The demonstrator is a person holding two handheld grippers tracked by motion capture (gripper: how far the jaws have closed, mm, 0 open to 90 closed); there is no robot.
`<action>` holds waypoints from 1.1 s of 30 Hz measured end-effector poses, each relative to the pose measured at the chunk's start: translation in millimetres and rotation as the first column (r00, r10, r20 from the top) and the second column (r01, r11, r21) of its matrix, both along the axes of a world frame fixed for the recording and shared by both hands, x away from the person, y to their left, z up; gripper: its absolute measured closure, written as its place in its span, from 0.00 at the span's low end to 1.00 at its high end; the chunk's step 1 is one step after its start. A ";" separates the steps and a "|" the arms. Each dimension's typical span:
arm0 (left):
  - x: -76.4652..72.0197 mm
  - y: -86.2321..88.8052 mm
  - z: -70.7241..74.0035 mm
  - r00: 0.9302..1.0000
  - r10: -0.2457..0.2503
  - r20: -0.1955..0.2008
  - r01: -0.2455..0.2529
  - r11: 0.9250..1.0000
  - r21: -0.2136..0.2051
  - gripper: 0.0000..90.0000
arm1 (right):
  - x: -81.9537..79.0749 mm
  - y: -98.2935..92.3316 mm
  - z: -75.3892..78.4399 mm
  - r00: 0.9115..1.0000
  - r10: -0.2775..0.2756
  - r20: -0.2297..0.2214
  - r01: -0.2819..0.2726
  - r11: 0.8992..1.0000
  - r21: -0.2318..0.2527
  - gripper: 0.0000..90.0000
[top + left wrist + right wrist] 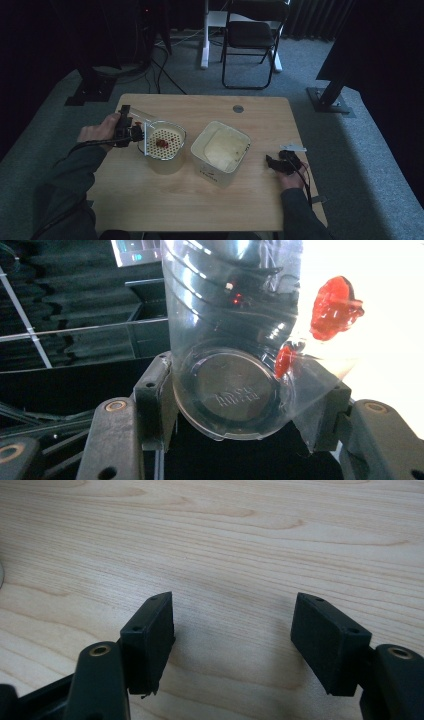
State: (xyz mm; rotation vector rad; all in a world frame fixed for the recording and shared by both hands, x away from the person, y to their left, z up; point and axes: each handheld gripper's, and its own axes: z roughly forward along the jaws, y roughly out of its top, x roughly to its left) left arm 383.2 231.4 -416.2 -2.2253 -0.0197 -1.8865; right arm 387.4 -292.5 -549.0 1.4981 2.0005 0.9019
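Note:
A clear plastic cup [230, 340] lies tipped on its side, and my left gripper [245, 405] is shut on its base. In the high view the left gripper [131, 134] holds that cup [145, 121] with its mouth over a round pale tub topped by a perforated strainer [172, 134]. A red lump [161, 143] rests on the strainer. A red lump [332, 305] and a smaller red bit [284, 360] show through the cup's wall. My right gripper [272, 162] rests at the table's right side, open [232, 640], with only bare wood between its pads.
A square white container [199, 159] with pale contents stands mid-table, between the strainer tub and the right gripper. The wooden table [200, 205] has a small round grommet [238, 108] near its far edge. A black folding chair [250, 35] stands on the carpet beyond.

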 end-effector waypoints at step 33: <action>3.4 -1.2 -2.6 1.000 -0.009 0.017 0.008 0.999 0.053 0.47 | -0.1 0.1 0.0 1.000 0.001 0.000 -0.001 1.000 0.000 0.38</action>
